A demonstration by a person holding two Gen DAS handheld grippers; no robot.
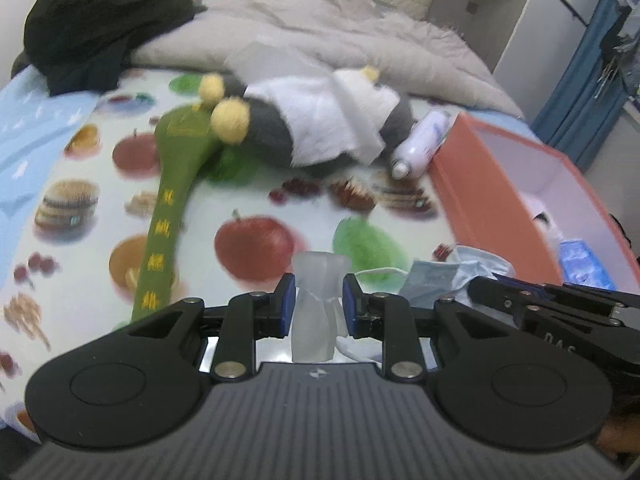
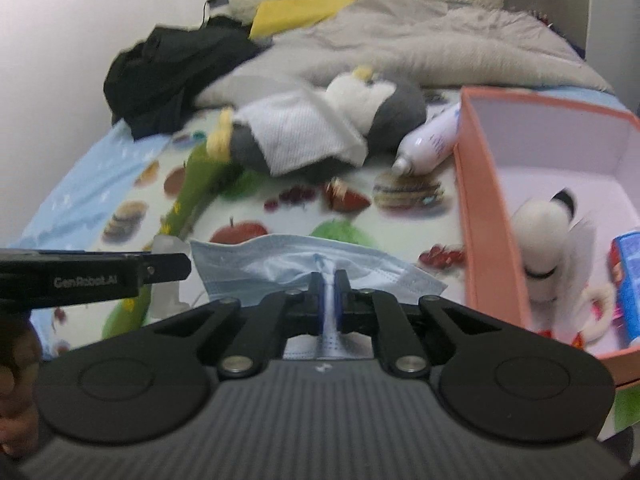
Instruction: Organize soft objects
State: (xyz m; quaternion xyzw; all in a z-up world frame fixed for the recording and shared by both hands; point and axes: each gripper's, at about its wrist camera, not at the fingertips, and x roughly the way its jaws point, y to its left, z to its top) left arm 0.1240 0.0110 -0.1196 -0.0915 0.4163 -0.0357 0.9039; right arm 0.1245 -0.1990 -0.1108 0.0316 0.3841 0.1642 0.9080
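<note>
My left gripper point(image 1: 316, 300) is shut on a translucent white soft piece point(image 1: 318, 276) that stands upright between its blue pads, a thin white string hanging from it. My right gripper point(image 2: 329, 280) is shut on the middle fold of a light blue face mask point(image 2: 280, 264), held above the fruit-print sheet point(image 2: 360, 220). In the left wrist view the mask point(image 1: 436, 280) hangs just right of my left gripper. A grey and white penguin plush point(image 1: 320, 128) point(image 2: 320, 136) lies further back, with a long green plush point(image 1: 168, 216) point(image 2: 192, 192) beside it.
An open salmon box point(image 2: 476, 208) point(image 1: 480, 184) on the right holds a white plush dog point(image 2: 548, 240) and a blue packet point(image 2: 628, 280). A white bottle point(image 2: 428, 140) lies against the box. A black garment point(image 1: 100, 28), a grey blanket point(image 1: 360, 40) and pillows sit at the back.
</note>
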